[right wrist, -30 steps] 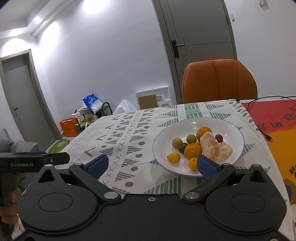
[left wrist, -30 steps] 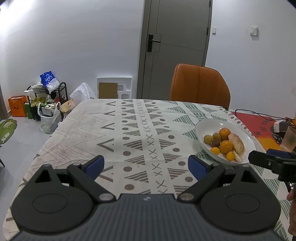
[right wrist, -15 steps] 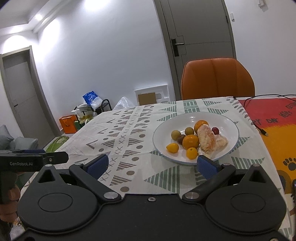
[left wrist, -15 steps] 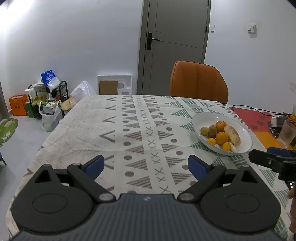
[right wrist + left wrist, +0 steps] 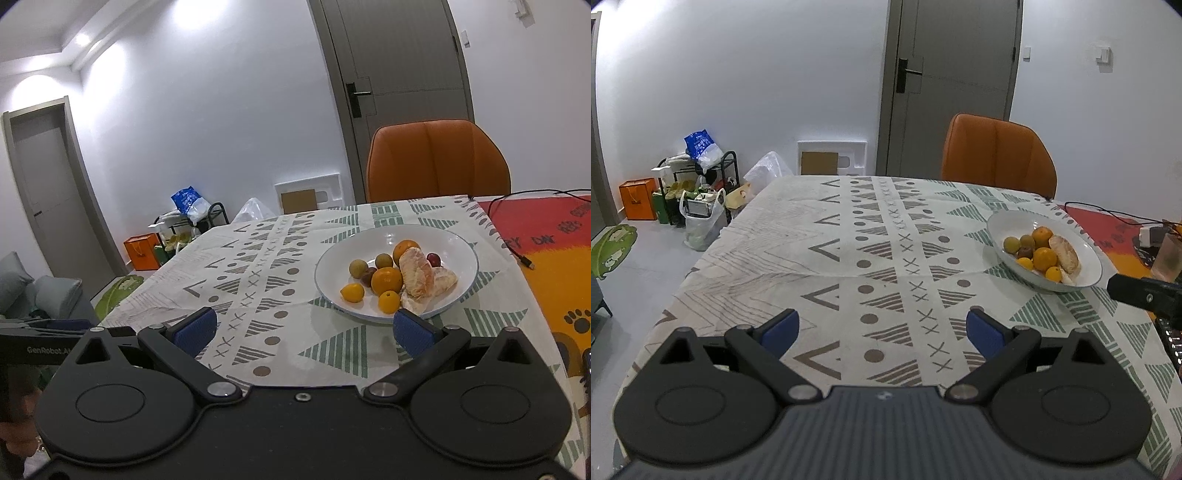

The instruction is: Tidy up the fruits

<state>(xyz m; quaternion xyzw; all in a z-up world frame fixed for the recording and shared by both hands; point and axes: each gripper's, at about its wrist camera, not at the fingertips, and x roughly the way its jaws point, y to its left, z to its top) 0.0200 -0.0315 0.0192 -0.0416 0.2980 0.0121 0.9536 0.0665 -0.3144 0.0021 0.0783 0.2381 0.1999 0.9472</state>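
All the fruits lie together in the white plate on the desk. The left gripper and the right gripper are both held back from the plate, their fingers wide and holding nothing. This fits fruits already gathered as well as fruits waiting to be sorted, so I cannot judge the step.

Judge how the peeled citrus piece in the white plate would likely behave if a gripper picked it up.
The peeled citrus piece shows bare pale membrane, so it is probably soft and could squash or tear under a firm pinch. It leans on the orange in the plate, so lifting it might nudge that round fruit into rolling.
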